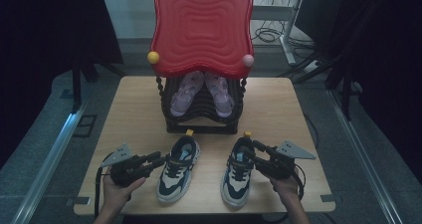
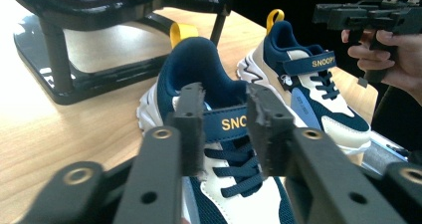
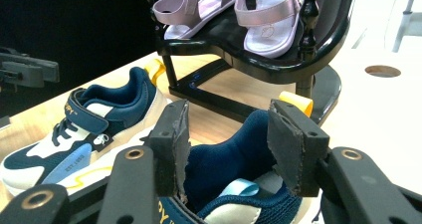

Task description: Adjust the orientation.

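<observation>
Left gripper [image 2: 224, 129] open at the left sneaker [image 1: 178, 169]; right gripper [image 3: 229, 144] straddles the right sneaker's [image 1: 238, 173] collar, grip unclear. Clamp collars squarely before lifting.

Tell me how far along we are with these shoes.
Done: pink sandals sit on the rack. In hand: right tongs appear to grip the right sneaker by its collar; left tongs are at the left sneaker, grip unclear. Left: both sneakers are on the table, not racked.

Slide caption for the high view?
Left gripper and right gripper reach two navy sneakers before a rack.
</observation>
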Tool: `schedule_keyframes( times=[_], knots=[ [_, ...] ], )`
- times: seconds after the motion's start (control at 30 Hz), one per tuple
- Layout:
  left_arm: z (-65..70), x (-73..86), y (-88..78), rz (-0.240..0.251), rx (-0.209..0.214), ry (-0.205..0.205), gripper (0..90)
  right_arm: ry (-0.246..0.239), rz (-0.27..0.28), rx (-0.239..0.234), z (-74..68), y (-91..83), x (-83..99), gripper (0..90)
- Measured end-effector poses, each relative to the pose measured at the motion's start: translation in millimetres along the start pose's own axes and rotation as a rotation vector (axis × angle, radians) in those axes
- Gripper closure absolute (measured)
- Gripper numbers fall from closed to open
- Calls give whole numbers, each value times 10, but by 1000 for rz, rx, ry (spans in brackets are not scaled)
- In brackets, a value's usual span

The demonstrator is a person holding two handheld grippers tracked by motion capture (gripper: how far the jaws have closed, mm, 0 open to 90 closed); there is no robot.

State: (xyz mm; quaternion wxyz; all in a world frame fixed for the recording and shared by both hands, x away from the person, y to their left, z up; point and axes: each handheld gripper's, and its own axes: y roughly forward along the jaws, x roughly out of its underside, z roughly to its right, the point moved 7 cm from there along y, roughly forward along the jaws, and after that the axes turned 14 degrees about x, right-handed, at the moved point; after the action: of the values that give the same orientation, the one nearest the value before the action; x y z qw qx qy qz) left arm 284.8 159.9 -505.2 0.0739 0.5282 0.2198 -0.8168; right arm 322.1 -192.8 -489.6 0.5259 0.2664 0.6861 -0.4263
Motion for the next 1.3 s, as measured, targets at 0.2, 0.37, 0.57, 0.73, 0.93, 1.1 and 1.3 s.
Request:
schedule_keyframes(
  times=[0.2, 0.37, 0.57, 0.73, 0.93, 1.1, 1.3],
  knots=[
    [105, 17, 115, -30, 38, 15, 869, -5, -4, 9, -4, 2, 19, 513],
    [177, 69, 210, -71, 59, 9, 894, -10, -2, 12, -5, 6, 23, 512],
    [242, 93, 284, -95, 77, 6, 897, -30, 9, 14, -27, 5, 33, 513],
    [309, 139, 355, -115, 101, 7, 896, -33, 1, 12, -37, 8, 55, 512],
    [354, 238, 453, -149, 124, -4, 895, -48, -1, 12, -59, 14, 60, 510],
    [405, 265, 502, -166, 134, 4, 893, -46, -2, 14, -55, 11, 74, 511],
    [397, 314, 541, -187, 129, -11, 893, -53, -4, 8, -68, 9, 79, 512]
  ],
)
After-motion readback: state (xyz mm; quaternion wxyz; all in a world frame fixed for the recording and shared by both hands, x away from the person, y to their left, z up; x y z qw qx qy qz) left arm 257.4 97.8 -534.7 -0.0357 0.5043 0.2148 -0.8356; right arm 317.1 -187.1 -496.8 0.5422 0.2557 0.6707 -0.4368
